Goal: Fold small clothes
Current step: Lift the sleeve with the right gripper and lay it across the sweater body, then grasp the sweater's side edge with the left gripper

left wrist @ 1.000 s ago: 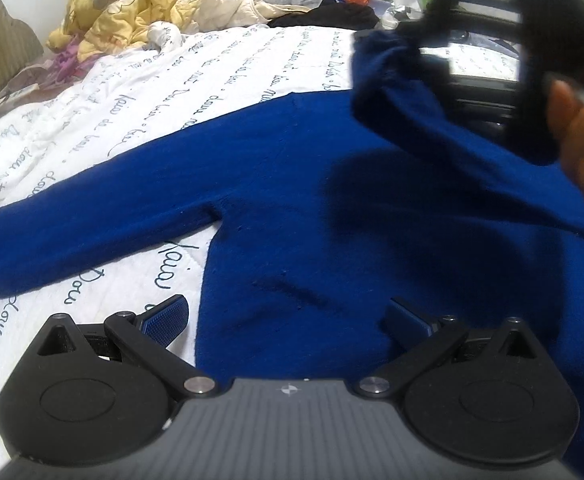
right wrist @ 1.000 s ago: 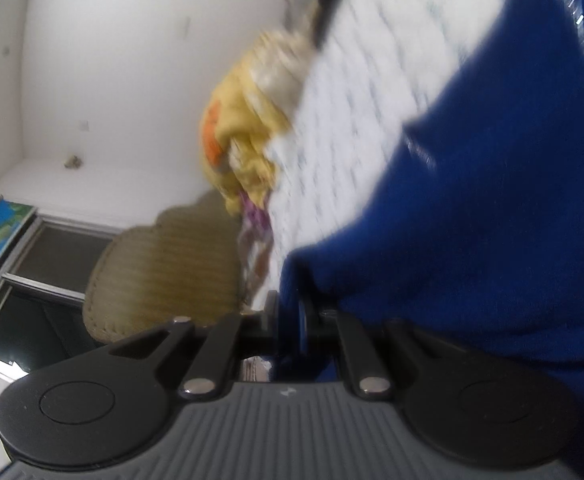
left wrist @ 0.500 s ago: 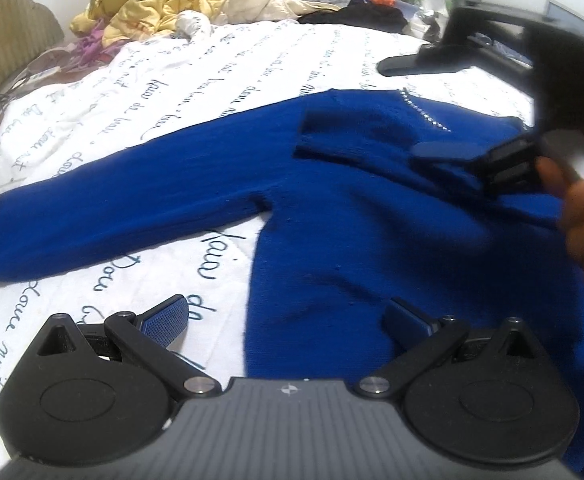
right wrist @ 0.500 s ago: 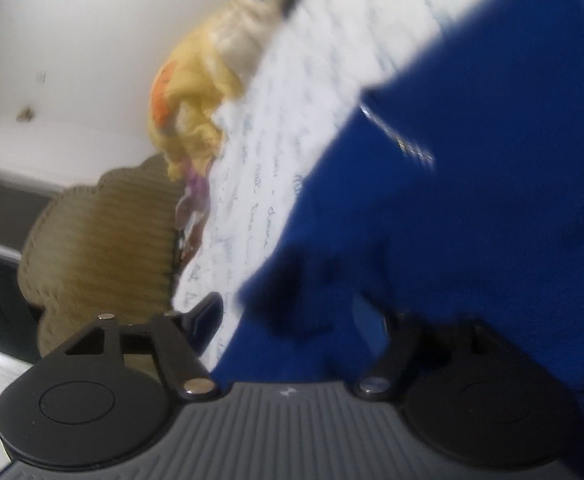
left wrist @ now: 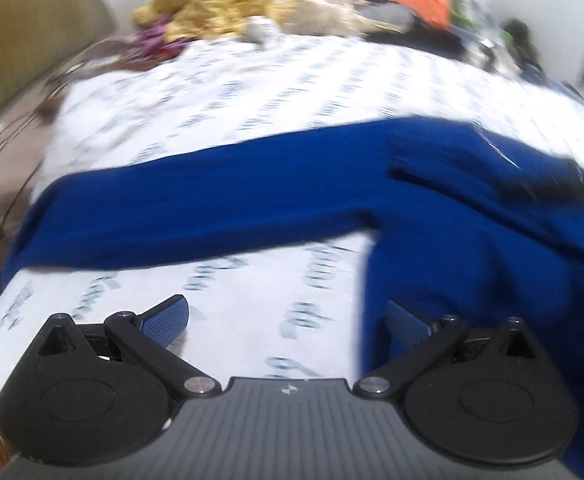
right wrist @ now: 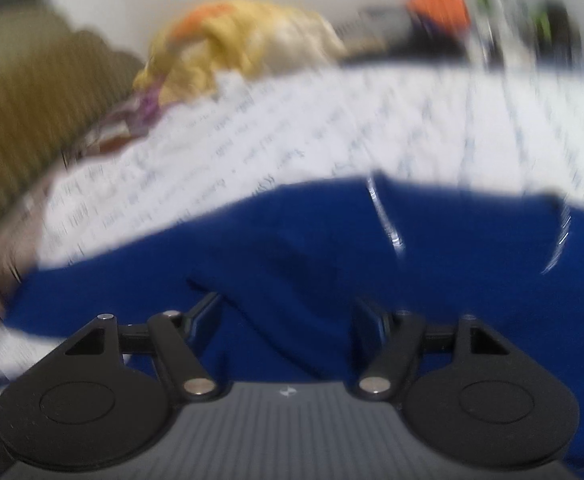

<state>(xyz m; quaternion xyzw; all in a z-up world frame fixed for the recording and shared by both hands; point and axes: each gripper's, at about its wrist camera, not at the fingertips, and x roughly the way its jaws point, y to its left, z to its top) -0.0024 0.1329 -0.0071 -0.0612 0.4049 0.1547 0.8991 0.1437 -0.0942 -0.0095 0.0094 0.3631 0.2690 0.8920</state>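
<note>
Right claw [right wrist: 287,312] dropped the sleeve, both claws wide now. Left claw [left wrist: 287,316] sits beside the sweater [left wrist: 472,248]; folded sleeve could slide back off.

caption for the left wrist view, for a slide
Open left tongs hover over a blue sweater spread on a script-printed sheet.

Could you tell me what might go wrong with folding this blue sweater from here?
The left gripper is open, one finger over the printed sheet and one over the blue sweater; closing here might pinch the sheet along with the hem. The folded-in sleeve lies loose, with the right gripper open, so tugging the body may undo it. Both views are blurred, so aim is uncertain.
</note>
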